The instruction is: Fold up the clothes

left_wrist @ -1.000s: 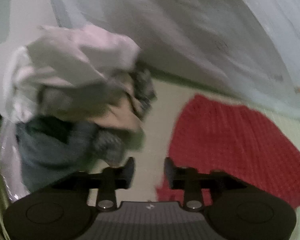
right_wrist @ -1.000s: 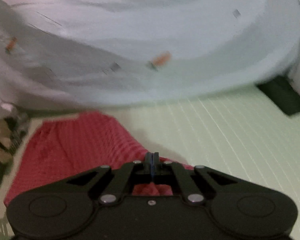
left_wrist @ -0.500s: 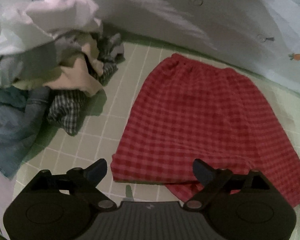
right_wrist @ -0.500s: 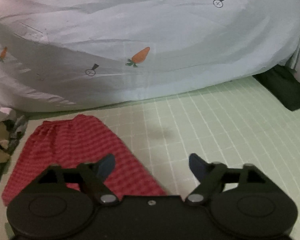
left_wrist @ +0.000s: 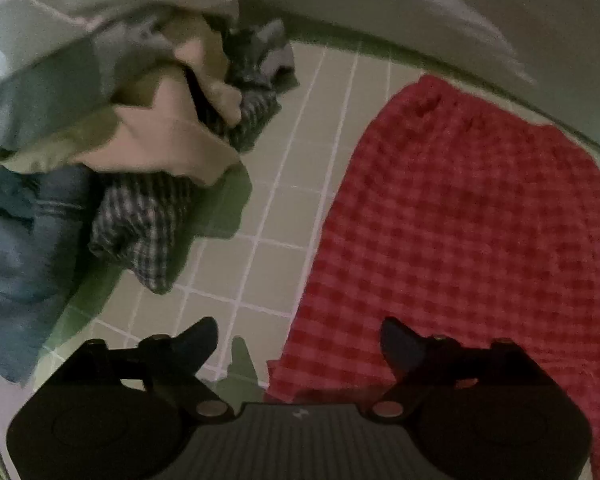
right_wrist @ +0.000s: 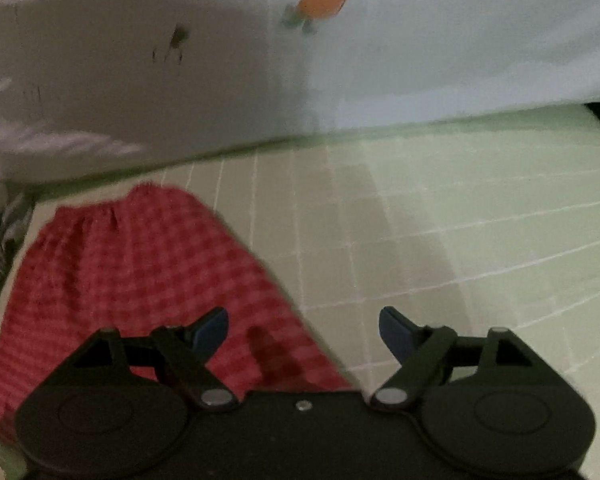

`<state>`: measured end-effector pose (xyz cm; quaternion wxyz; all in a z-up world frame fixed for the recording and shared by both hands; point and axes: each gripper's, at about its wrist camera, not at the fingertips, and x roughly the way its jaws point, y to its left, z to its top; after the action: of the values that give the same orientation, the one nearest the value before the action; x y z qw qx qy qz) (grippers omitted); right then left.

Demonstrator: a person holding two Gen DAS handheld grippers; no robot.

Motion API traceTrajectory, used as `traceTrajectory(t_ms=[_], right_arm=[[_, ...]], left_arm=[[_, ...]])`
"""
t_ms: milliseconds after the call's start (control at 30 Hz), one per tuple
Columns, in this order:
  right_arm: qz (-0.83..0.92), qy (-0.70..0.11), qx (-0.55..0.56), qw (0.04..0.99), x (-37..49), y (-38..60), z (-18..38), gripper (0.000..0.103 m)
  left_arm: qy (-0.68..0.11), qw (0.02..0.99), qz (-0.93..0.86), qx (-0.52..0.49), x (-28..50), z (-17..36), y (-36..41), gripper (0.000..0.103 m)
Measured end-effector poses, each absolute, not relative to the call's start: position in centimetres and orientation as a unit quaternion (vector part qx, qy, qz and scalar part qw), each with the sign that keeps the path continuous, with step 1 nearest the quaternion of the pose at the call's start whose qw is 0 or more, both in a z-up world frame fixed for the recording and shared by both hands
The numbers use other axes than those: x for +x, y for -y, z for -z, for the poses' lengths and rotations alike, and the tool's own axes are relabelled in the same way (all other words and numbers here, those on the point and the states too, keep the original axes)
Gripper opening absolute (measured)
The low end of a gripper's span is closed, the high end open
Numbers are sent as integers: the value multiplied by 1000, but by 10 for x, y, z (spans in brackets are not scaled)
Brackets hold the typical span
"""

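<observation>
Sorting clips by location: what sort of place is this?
Likely a bedroom at home: a carrot-print sheet draped behind a green grid mat, with a pile of unfolded clothes beside red checked shorts.

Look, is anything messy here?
Yes. The pile of clothes on the left of the green mat is crumpled and jumbled together, unfolded. The red checked shorts beside it lie flat and spread out.
</observation>
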<state>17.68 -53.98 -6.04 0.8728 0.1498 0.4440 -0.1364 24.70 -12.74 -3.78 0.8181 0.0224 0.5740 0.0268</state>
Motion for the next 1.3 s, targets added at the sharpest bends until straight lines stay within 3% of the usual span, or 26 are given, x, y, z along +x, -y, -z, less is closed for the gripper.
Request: traceTrajectory(t_ms=[300, 367, 400, 433, 467, 500, 533, 567, 633, 1000, 1300], right_arm=[[132, -470, 135, 862, 178, 528, 79, 80], [126, -471, 128, 864, 176, 526, 78, 65], [119, -471, 124, 865, 175, 524, 77, 51], [111, -473, 117, 866, 174, 522, 77, 34], [103, -476, 108, 867, 173, 520, 76, 27], [99, -477, 98, 868, 173, 518, 75, 8], [95, -478, 89, 869, 172, 516, 74, 2], [93, -473, 85, 872, 171, 515, 71, 2], [95, -456, 84, 881, 164, 514, 61, 1], [103, -361, 52, 925, 113, 491, -9, 1], [33, -469, 24, 882, 98, 436, 52, 2]], left_arm=[[-597, 802, -2, 11, 249, 52, 134, 55], [-595, 804, -2, 9, 247, 50, 137, 47], [-593, 805, -2, 7, 245, 50, 139, 44], [-591, 806, -2, 3, 243, 48, 140, 34], [-590, 807, -3, 0, 243, 48, 141, 24], [-588, 809, -4, 1, 241, 47, 141, 20], [-585, 811, -6, 7, 238, 47, 142, 12], [-581, 814, -8, 13, 236, 46, 143, 5], [-577, 817, -6, 15, 230, 44, 141, 2], [-575, 818, -4, -25, 170, 33, 112, 2], [-593, 803, -27, -48, 152, 39, 89, 2]])
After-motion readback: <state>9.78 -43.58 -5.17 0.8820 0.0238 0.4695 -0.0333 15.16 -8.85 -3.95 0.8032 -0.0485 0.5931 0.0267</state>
